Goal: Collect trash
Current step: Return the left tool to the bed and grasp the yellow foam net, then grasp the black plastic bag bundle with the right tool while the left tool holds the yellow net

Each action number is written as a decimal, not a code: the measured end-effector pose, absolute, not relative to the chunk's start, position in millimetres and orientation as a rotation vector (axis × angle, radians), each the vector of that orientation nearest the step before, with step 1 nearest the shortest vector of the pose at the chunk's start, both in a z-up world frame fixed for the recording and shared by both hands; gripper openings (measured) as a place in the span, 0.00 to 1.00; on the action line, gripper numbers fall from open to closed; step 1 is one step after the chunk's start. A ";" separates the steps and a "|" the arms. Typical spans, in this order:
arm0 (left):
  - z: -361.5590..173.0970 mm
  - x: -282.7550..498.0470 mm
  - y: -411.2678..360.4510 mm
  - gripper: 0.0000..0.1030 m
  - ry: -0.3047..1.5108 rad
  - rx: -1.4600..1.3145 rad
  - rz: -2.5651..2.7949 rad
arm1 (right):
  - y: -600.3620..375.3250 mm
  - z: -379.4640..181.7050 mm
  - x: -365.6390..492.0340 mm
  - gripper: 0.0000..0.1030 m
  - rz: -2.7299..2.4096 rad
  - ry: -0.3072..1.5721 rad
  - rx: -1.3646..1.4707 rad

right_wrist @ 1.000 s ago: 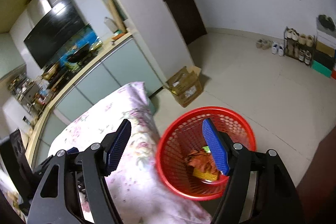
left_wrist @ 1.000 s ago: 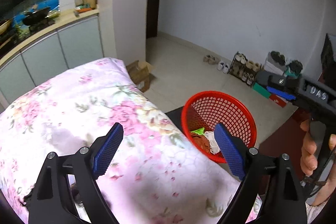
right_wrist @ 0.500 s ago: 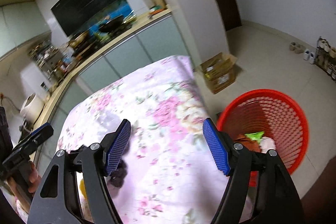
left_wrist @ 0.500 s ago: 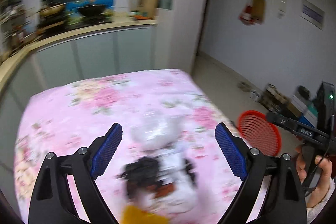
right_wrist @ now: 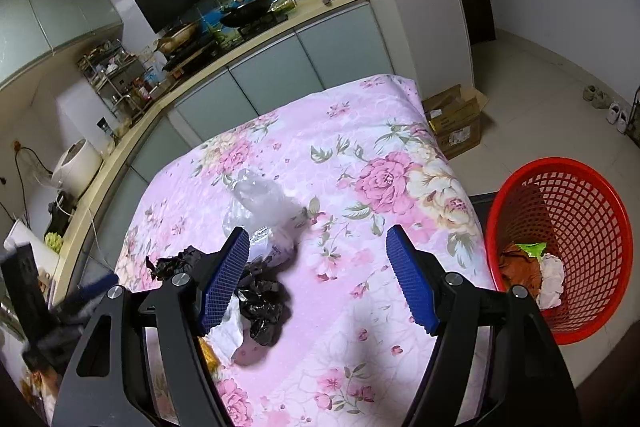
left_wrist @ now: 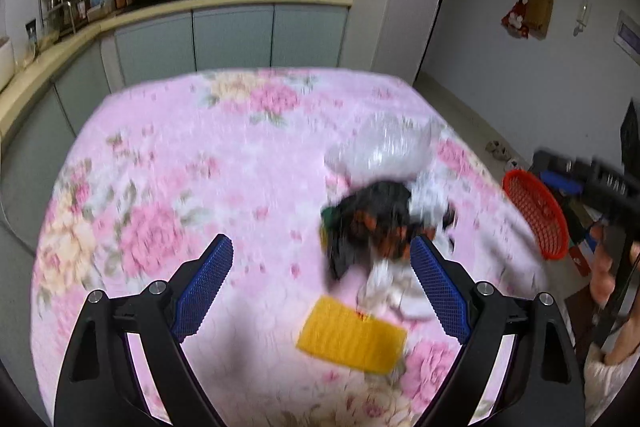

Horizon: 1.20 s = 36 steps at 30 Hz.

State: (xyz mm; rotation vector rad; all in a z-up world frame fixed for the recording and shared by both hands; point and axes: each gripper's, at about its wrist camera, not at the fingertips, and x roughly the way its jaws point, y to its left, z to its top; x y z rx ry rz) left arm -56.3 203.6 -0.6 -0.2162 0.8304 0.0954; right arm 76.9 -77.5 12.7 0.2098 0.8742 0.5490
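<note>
Trash lying heaped on a pink floral cloth [right_wrist: 360, 155], both grippers hovering empty.

A red mesh plastic basket [right_wrist: 580, 195] is sitting past the cloth's edge; crinkled clear plastic bag [right_wrist: 260, 203], crumpled black bag [right_wrist: 260, 303] and ribbed yellow pad [left_wrist: 352, 337] are clustering together; left gripper [left_wrist: 320, 291] and right gripper [right_wrist: 318, 279] are gaping, grasping nothing.

One red basket [right_wrist: 576, 211] stands to the right of the right-hand fingers. One clear plastic bag [right_wrist: 260, 203] lies beyond the fingertips and one crumpled black bag [right_wrist: 262, 301] beside the left finger. One yellow piece [left_wrist: 352, 337] lies between the left gripper's fingers. One cardboard box [right_wrist: 456, 121] sits far beyond, and two pans: one dark [right_wrist: 246, 11], one brass-coloured [right_wrist: 178, 37]
</note>
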 end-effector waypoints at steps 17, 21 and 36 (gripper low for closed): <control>-78.1 -59.2 164.9 0.84 0.981 -0.177 0.001 | -46.8 -12.3 75.8 0.67 0.584 0.948 0.156; -78.4 -61.8 164.7 0.84 0.968 -0.172 0.001 | -45.4 -17.0 75.6 0.67 0.582 0.961 0.153; -74.4 -83.4 193.1 0.41 0.936 -0.230 0.061 | -37.0 -24.0 74.3 0.67 0.600 0.977 0.144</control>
